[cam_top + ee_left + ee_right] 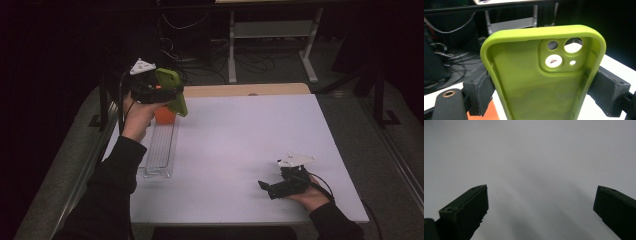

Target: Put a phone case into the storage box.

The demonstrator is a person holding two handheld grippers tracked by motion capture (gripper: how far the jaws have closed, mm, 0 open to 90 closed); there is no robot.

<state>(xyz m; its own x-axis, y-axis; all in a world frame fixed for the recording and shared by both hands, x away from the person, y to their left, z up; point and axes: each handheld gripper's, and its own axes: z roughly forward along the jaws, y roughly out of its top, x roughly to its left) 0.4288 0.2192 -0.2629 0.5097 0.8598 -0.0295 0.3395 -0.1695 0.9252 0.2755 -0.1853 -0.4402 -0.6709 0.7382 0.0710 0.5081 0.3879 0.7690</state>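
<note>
Right now the left gripper (167,95) sits in the upper left of the high view, raised off the table, jaws clamped on a lime-green phone case (172,91); its grey three-cornered plate is on top and the person's left hand (134,116) grips it from below, black sleeve running down to the bottom left. Left gripper view confirms the grip: the phone case (541,82) stands between the two black pads, one pad pressing each long edge, open inner side facing the camera, camera cutout with its four holes in the upper right of the case, top edge up. Behind and below the case in the high view there's an orange block (164,115), at the far end of a clear plastic tray (161,150) that runs lengthwise along the left edge of the white table (240,150); a sliver of orange also shows at lower left of the left gripper view. Whether the case touches the block I can't tell. The right gripper (262,186) is in the lower right of the high view, lying low at the table surface, jaws pointing toward frame left, right hand (312,196) holding it, well apart from the case and tray. Right gripper view: both jaws spread wide at the frame's lower corners, nothing between them, plain white tabletop ahead
</note>
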